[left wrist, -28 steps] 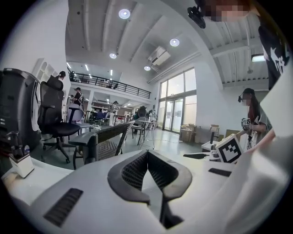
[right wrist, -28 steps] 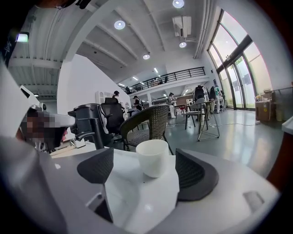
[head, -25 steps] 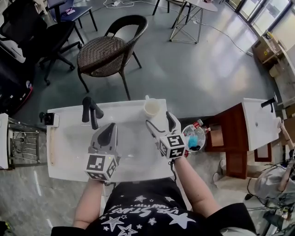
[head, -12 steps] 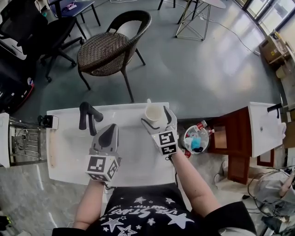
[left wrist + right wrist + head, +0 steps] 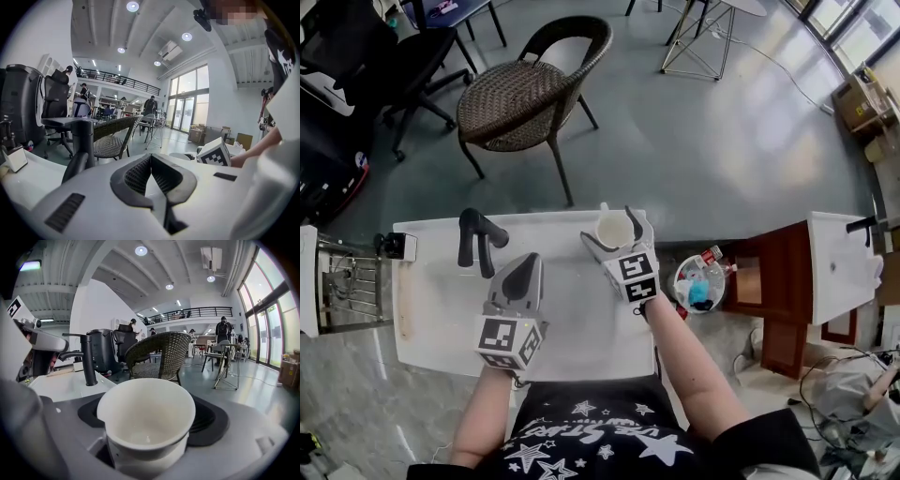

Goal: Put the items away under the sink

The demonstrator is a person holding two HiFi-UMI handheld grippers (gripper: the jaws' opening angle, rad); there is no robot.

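Cup (image 5: 611, 228) stands upright, mouth up and long axis vertical, between the jaws of the right tongs (image 5: 607, 228). Those jaws are spread wide, one pad on each side of the cup's wall; whether they press it cannot be told. The right forearm reaches forward from the body, and the tongs point away from the person. In the right gripper view the cup (image 5: 145, 423) fills the gap of the tongs (image 5: 150, 416) and shows an empty white inside. To the left, the left tongs (image 5: 523, 265) hang over the sink (image 5: 422, 347) with jaws closed on nothing, pointing forward, forearm straight behind them. A black faucet (image 5: 478, 234) stands just beyond them, to their left.
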